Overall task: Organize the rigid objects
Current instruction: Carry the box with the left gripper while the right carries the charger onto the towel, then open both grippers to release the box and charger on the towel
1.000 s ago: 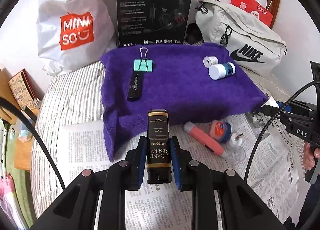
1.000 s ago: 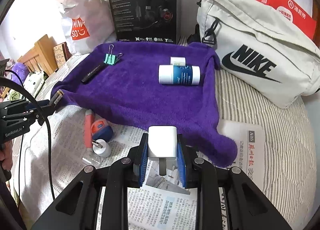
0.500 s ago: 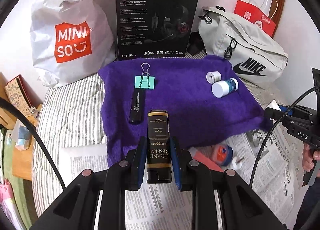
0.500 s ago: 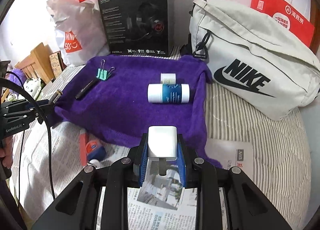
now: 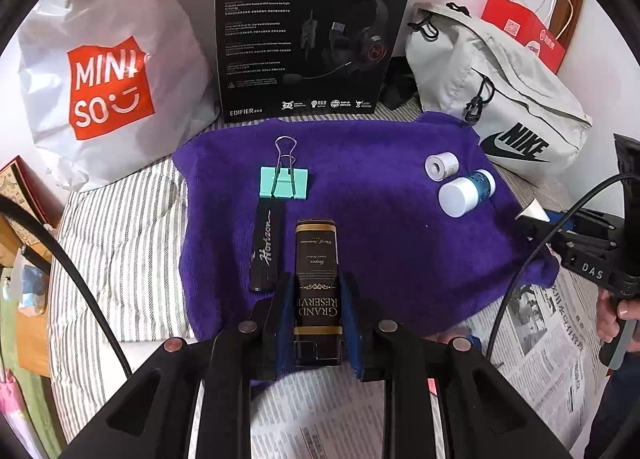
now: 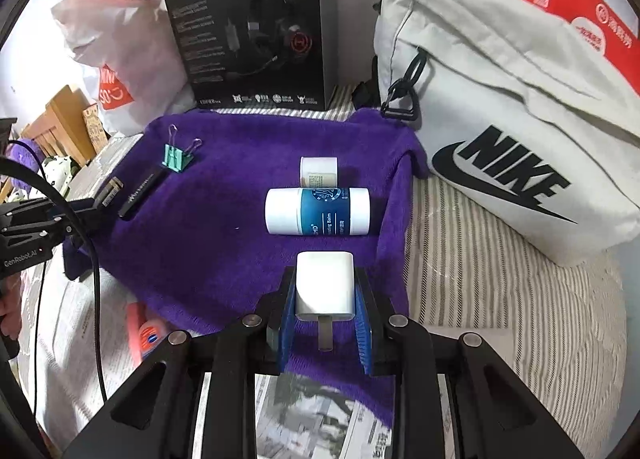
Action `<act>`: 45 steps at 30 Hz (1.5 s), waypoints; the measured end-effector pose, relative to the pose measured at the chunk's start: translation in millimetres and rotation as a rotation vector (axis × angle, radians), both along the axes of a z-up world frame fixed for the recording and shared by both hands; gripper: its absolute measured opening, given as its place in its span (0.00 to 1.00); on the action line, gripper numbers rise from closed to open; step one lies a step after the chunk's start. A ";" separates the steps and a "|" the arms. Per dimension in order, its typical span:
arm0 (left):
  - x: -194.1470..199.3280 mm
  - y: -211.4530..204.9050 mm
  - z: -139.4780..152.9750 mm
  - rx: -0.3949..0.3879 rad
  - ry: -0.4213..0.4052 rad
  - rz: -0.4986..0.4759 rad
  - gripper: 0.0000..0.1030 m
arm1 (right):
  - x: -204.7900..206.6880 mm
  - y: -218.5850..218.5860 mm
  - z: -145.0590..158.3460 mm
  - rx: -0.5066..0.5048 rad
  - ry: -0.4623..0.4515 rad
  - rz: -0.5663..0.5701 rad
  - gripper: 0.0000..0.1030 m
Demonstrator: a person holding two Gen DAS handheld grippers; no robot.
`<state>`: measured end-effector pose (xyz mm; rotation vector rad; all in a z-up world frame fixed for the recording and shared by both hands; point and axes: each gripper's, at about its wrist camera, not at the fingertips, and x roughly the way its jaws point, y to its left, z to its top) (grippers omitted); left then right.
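- A dark box (image 5: 316, 271) lettered "GRAND RESERVE" is clamped between the blue pads of the left gripper (image 5: 316, 319), its far end held over the near edge of the purple cloth (image 5: 380, 227)
- A white plug (image 6: 325, 285) is gripped between the blue pads of the right gripper (image 6: 325, 323), one prong pointed back toward the camera, and is held above the cloth's near edge
- Just left of the box, a black pen (image 5: 265, 249) marked "Horizon" is seen lying on the cloth, with a green clip (image 5: 284, 181) at its far end; whether the two touch cannot be told
- Just beyond the plug, a white and blue tube (image 6: 318, 211) is laid on its side, and a small white roll (image 6: 319, 171) is set close behind it
- Newspaper (image 5: 560, 323) is spread under the cloth's near side, and a pink item (image 6: 144, 333) is partly seen on it, blurred
- Behind the cloth, a headset box (image 5: 312, 31), a Miniso bag (image 5: 108, 79) and a Nike bag (image 6: 500, 131) are stood against the wall
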<state>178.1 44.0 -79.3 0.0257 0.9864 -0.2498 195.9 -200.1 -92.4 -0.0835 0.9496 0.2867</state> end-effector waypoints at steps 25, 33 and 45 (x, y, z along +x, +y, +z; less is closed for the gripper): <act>51.3 -10.7 -35.4 0.012 0.084 0.011 0.22 | 33.4 19.0 -41.8 -0.055 0.045 0.044 0.26; 59.7 -11.7 -40.4 0.011 0.091 0.015 0.22 | 24.7 17.0 -33.1 -0.047 0.021 0.061 0.51; 54.4 -23.4 -42.5 0.084 0.068 0.006 0.29 | -5.3 2.0 -9.9 -0.022 -0.035 0.011 0.55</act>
